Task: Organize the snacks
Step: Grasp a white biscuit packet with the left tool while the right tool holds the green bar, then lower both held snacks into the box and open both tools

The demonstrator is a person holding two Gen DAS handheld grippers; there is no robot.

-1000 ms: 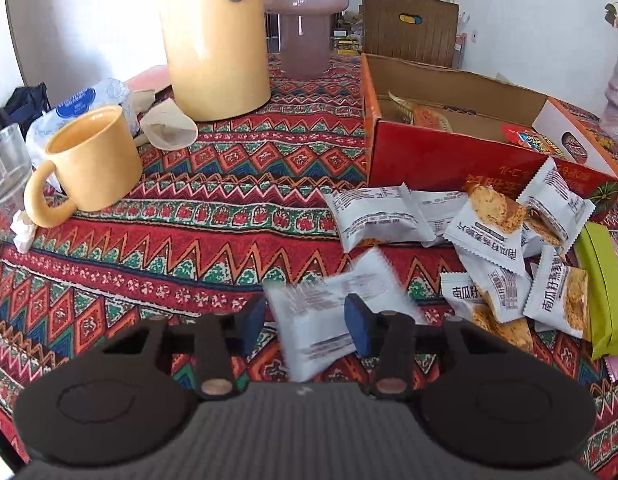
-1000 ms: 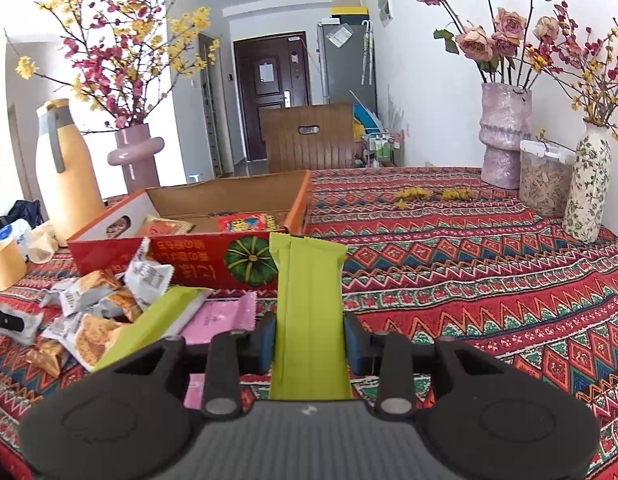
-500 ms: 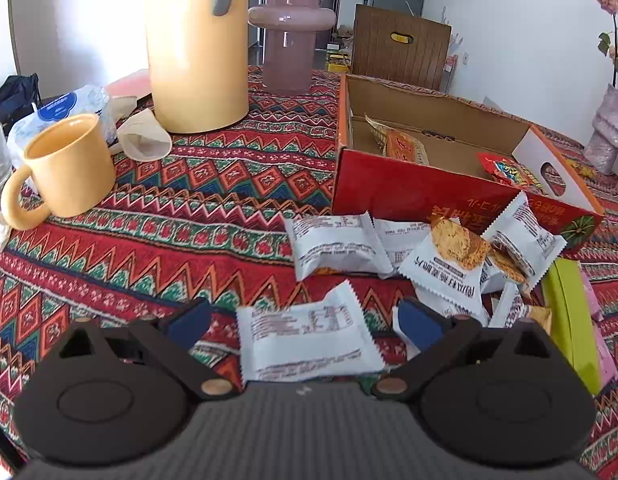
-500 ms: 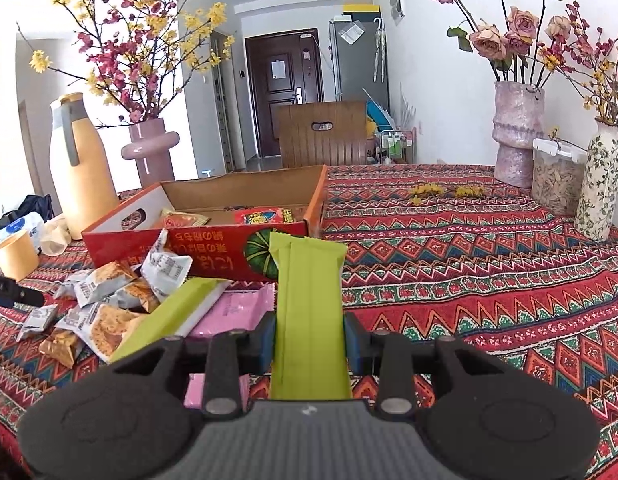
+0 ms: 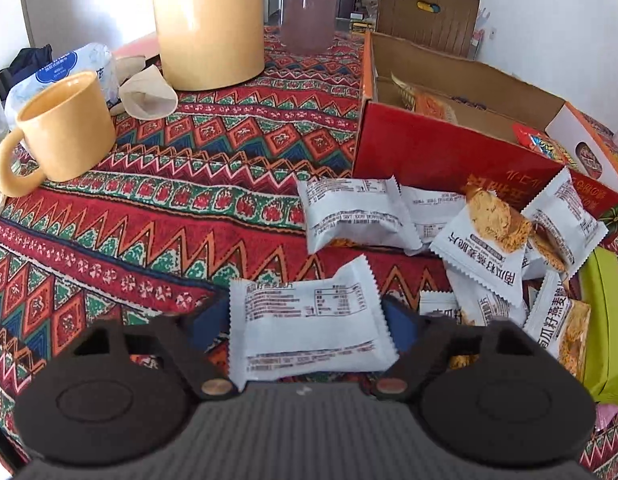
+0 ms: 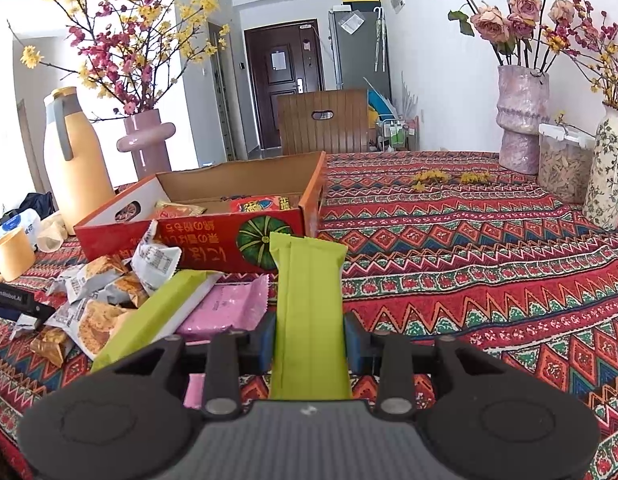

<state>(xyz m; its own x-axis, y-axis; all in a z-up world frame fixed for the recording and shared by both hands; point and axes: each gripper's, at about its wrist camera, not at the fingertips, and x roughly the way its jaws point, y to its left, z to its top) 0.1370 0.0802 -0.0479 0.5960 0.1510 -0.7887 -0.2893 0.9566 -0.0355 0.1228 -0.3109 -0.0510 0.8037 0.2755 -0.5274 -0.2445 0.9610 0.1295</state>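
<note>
My left gripper point(image 5: 307, 320) is open, its blue pads on either side of a white snack packet point(image 5: 309, 330) that lies flat on the patterned cloth. Several more white oat-snack packets point(image 5: 493, 240) are piled to the right, in front of the open red cardboard box point(image 5: 429, 152). My right gripper point(image 6: 309, 338) is shut on a long green snack bar point(image 6: 309, 312) and holds it upright in front of the red box point(image 6: 213, 240). Another green bar point(image 6: 161, 312) and a pink packet point(image 6: 225, 308) lie to its left.
A yellow mug point(image 5: 65, 128), a tall yellow thermos point(image 5: 209, 20), a paper cup point(image 5: 149, 96) and a tissue pack point(image 5: 57, 72) stand at the left. A pink vase point(image 5: 309, 4) is behind. Flower vases point(image 6: 521, 120) and a seed jar point(image 6: 561, 168) stand far right.
My left gripper opened and let go of the white packet, which now lies flat between the pads. The pads have since come closer around it. The right gripper keeps the green bar, nearly still.
</note>
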